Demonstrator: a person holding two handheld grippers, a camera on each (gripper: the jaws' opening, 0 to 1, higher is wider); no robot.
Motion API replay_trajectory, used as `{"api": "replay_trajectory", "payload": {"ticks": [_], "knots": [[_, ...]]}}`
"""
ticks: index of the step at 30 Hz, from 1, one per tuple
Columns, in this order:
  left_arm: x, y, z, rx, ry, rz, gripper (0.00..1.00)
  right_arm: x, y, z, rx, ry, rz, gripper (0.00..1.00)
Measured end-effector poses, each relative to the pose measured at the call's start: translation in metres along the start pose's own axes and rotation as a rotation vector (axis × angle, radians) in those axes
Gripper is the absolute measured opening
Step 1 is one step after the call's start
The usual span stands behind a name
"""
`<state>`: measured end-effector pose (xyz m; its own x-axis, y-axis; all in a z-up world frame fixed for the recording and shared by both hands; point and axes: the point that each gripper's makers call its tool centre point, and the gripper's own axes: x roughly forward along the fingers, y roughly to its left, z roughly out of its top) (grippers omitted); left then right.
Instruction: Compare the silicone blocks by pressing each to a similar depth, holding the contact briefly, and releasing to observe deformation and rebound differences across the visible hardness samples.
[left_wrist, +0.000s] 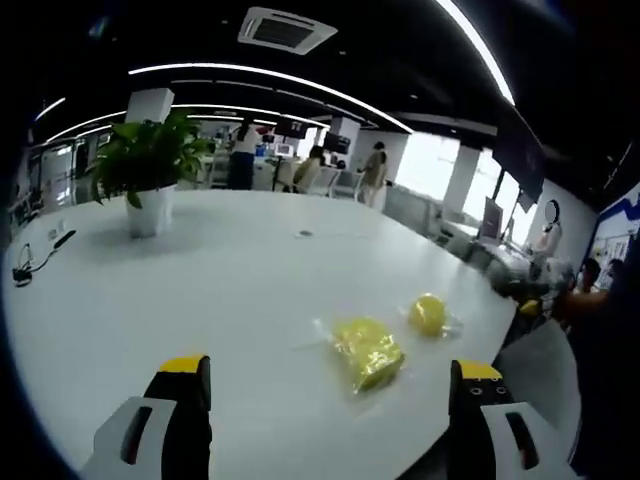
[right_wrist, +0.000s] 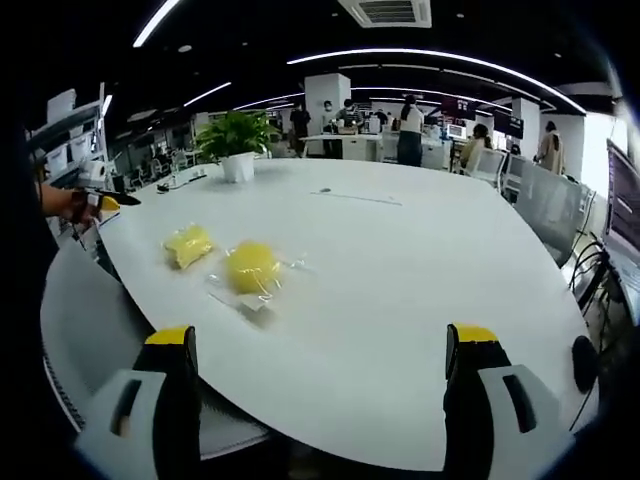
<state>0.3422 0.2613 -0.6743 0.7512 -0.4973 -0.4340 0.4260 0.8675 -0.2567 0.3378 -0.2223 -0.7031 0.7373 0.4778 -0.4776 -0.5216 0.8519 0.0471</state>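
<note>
Fingers wide on both: your left gripper (left_wrist: 330, 385) and right gripper (right_wrist: 325, 350) hover above white oval counter (left_wrist: 200, 290), gripping nothing, touching nothing.

Samples: two yellow silicone blocks in clear plastic bags, just beside each other near counter edge. Left gripper view: crumpled flatter yellow block (left_wrist: 367, 352) nearer, rounded yellow block (left_wrist: 428, 314) behind. Right gripper view: rounded one (right_wrist: 252, 267) nearer.

Step, by judgement: approach; no press begun.

Next: pick one block, lower onto it squarely, press gently. Bags likely slippery; expect sliding.
</note>
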Motion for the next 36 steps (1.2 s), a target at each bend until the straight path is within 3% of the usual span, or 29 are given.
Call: {"api": "replay_trajectory", "payload": {"ticks": [6,15,20,26,31,36], "knots": [[0.005,-0.007,0.006,-0.011,0.007,-0.035,1.00,0.002,0.002,-0.003,0.004,0.005,-0.004,0.97],[0.015,-0.014,0.019,-0.126,0.018,-0.077,1.00,0.005,0.009,-0.008,0.002,0.020,0.004,0.97],[0.032,-0.020,0.009,-0.211,0.122,-0.115,1.00,0.008,0.013,-0.008,0.010,0.017,0.013,0.97],[0.057,-0.028,0.002,-0.141,0.157,-0.136,1.00,0.014,0.017,0.002,0.023,-0.015,0.028,0.97],[0.078,-0.041,0.001,-0.298,0.183,-0.191,1.00,0.015,0.018,0.004,0.039,-0.031,0.036,0.97],[0.094,-0.042,-0.020,-0.391,0.300,-0.178,0.97,0.015,0.018,0.003,0.043,-0.030,0.034,0.97]]}}
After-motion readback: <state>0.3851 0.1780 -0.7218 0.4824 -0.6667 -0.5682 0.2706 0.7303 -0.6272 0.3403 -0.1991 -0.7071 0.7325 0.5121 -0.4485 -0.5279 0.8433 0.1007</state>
